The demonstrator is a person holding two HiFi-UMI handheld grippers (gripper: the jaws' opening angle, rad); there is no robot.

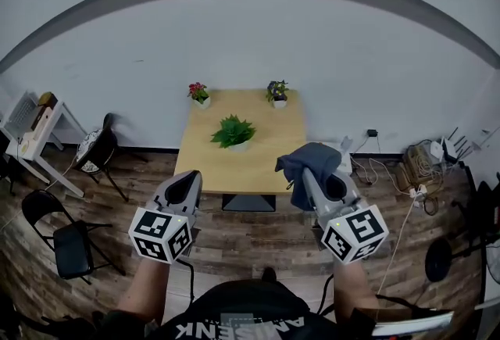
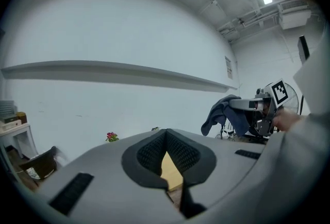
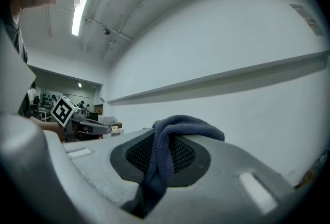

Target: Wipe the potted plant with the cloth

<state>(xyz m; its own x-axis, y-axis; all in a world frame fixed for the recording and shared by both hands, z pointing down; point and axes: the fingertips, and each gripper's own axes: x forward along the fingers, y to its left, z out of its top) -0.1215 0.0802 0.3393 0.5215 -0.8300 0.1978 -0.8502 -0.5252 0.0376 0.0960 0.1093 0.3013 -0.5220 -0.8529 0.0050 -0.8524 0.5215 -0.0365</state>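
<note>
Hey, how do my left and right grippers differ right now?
The left gripper is shut and empty; the right gripper is shut on the dark blue cloth. The left gripper's pads show bare; cloth drapes over the right gripper's. Both point toward the wooden table.

A wooden worktop (image 1: 262, 162) stood against a white wall (image 1: 250, 41). A small red-flowered pot (image 1: 198, 93) and a second small pot (image 1: 276, 93) occupied its rear corners. A black chair (image 1: 62, 235) stood at left on the plank floor (image 1: 234, 233); at right lay what appeared to be coiled cables (image 1: 418, 165).
</note>
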